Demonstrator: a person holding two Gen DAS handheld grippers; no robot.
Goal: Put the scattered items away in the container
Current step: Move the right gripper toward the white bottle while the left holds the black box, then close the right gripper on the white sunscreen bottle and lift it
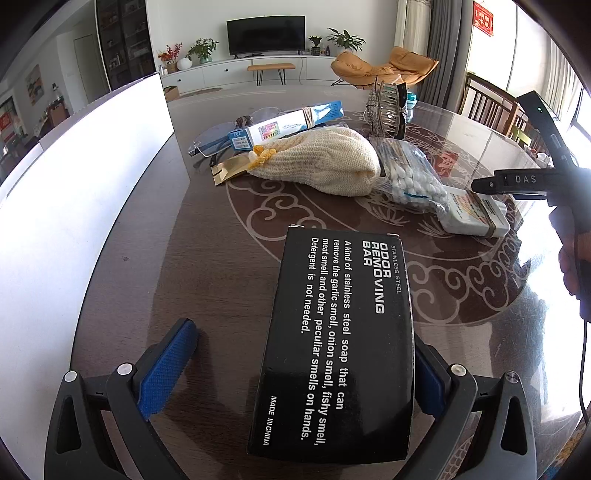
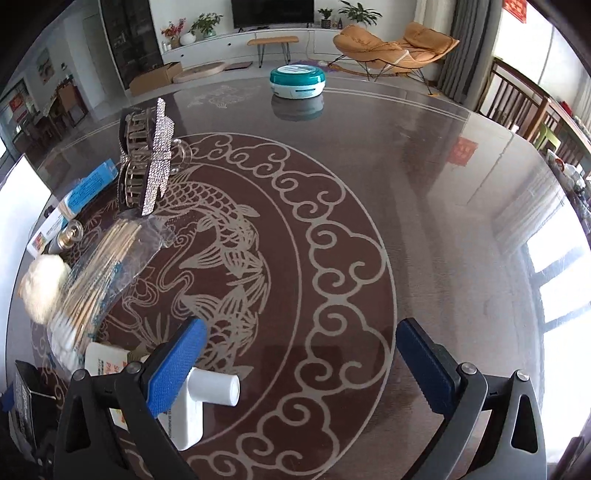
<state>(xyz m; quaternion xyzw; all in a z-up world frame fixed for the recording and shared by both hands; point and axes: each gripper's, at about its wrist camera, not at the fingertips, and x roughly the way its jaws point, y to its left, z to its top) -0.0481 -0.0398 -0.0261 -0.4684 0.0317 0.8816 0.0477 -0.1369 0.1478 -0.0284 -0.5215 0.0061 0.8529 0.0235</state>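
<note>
Round dark glass-topped counter (image 2: 369,184) with pale fish-and-cloud pattern. Tall white container wall (image 1: 92,192) at its left edge. Black printed cardboard box (image 1: 340,343) lies between left tongs (image 1: 306,369), pads spread; right pad at the box's side, contact unclear. Cream knitted pouch (image 1: 325,162) mid-counter, clear bag of cotton swabs (image 1: 410,177) touching its right side. Right tongs (image 2: 299,365) spread wide, empty, over a white plastic bottle (image 2: 207,391).

Television (image 1: 266,35) above white cabinet (image 1: 221,74); orange lounge chair (image 1: 384,68) (sunlit).
</note>
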